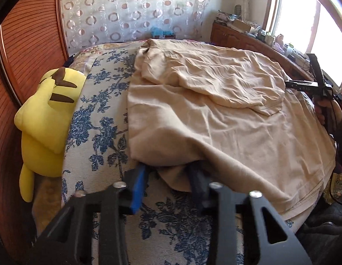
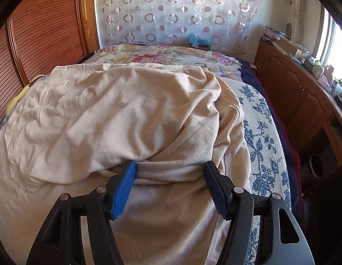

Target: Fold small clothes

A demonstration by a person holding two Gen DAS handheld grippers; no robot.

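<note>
Your left gripper (image 1: 168,176) pinches the beige garment's (image 1: 215,121) hem. Your right gripper (image 2: 169,181) stands spread around a fold, pads apart.

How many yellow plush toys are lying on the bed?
1. The yellow plush toy lies at the left edge of the bed, beside the wooden headboard, left of the beige garment. The garment could hide others.

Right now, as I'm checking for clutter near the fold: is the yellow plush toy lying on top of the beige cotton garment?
No: the yellow plush toy lies beside the wooden headboard, apart from the beige cotton garment.
</note>
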